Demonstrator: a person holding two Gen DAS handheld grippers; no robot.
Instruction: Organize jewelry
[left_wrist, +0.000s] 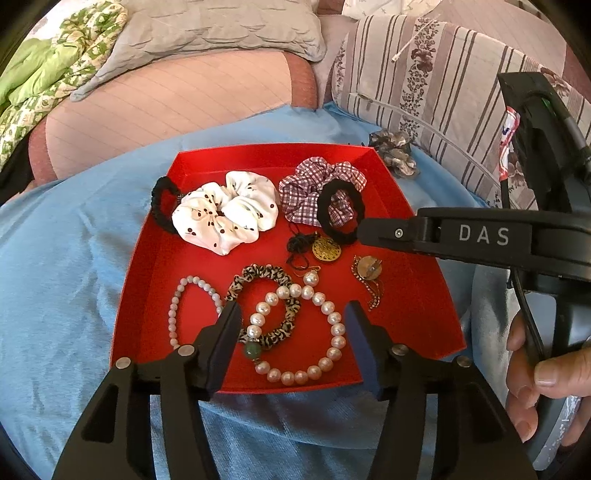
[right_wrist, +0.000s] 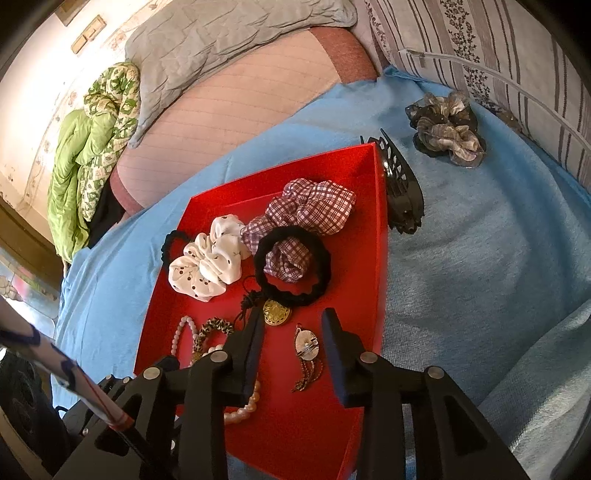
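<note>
**Hovering over the tray, both claws released**

Hanging above the near edge of the red tray, the left claw stands spread wide, nothing between its pads. Directly under that gap lies the large pearl bracelet, overlapping the leopard-print band; a smaller pearl bracelet sits just left of it.

The right claw is also released and empty. It reaches in over the tray's right side. In the right wrist view the brooch with dangling chains lies between its fingers and below them, long axis running roughly along the claw's line of reach. The gold medallion on black cord is just ahead, touching the black hair tie, which rests on the plaid scrunchie. Farther left: white dotted scrunchie and a second black tie.

Outside the tray, on the blue blanket: a black claw clip against the tray's right wall, and a grey-brown scrunchie well beyond.

Judgement: these two look like the pieces left to bring in. The right claw is clearly nearer; both lie ahead and to its right. The clip's long axis runs along the tray wall, so a grip across its width seems called for
</note>
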